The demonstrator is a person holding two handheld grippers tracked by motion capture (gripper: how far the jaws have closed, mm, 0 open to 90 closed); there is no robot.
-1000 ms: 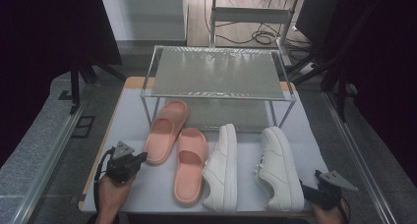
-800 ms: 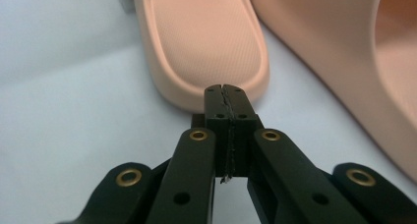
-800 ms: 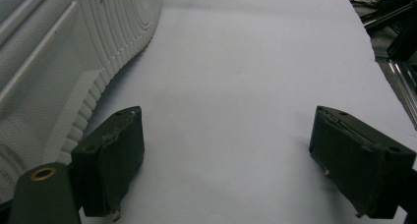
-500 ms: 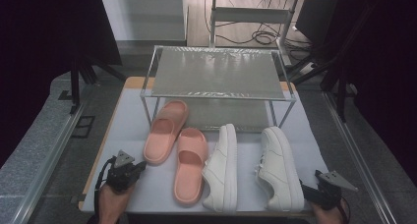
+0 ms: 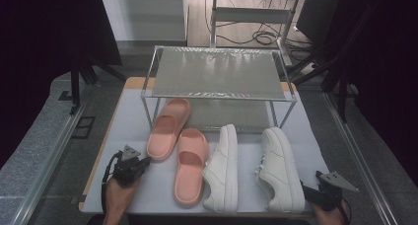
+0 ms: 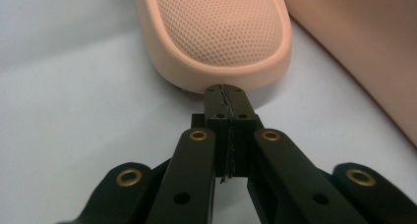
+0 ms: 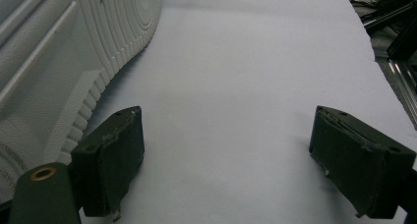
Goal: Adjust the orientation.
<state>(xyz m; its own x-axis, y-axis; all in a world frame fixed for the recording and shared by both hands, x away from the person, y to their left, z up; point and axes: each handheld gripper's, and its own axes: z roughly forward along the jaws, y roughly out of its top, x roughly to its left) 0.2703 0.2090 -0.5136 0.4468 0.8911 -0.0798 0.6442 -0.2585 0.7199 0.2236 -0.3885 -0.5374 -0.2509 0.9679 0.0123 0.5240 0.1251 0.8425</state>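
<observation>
While its heel end lies just ahead of the left gripper (image 6: 226, 94), the left pink slide sandal (image 5: 168, 128) rests flat on the pale table cover (image 5: 133, 131), toe pointing toward the metal shoe rack (image 5: 217, 74) and partly under its upper shelf. Seen from the left gripper view, the sandal (image 6: 216, 32) has a finely dotted footbed and a thick, smooth rounded rim; the black jaws are pressed together with nothing between them, their tips right at the heel rim, though contact cannot be judged. From the high view, the same gripper (image 5: 140, 162) sits at the near left of the table in a person's hand, and a second pink sandal (image 5: 191, 167) lies just beside the first, nearer the person. Next to it stand two white sneakers, one (image 5: 223, 169) beside the sandal and the other (image 5: 282, 169) farther right. Close to that shoe, the right gripper (image 5: 323, 195) sits at the table's near right corner. Its own view has the jaws spread wide over bare cover, empty, with the sneaker's ribbed white sole (image 7: 74, 57) just to one side. Both rack shelves hold no shoes.
</observation>
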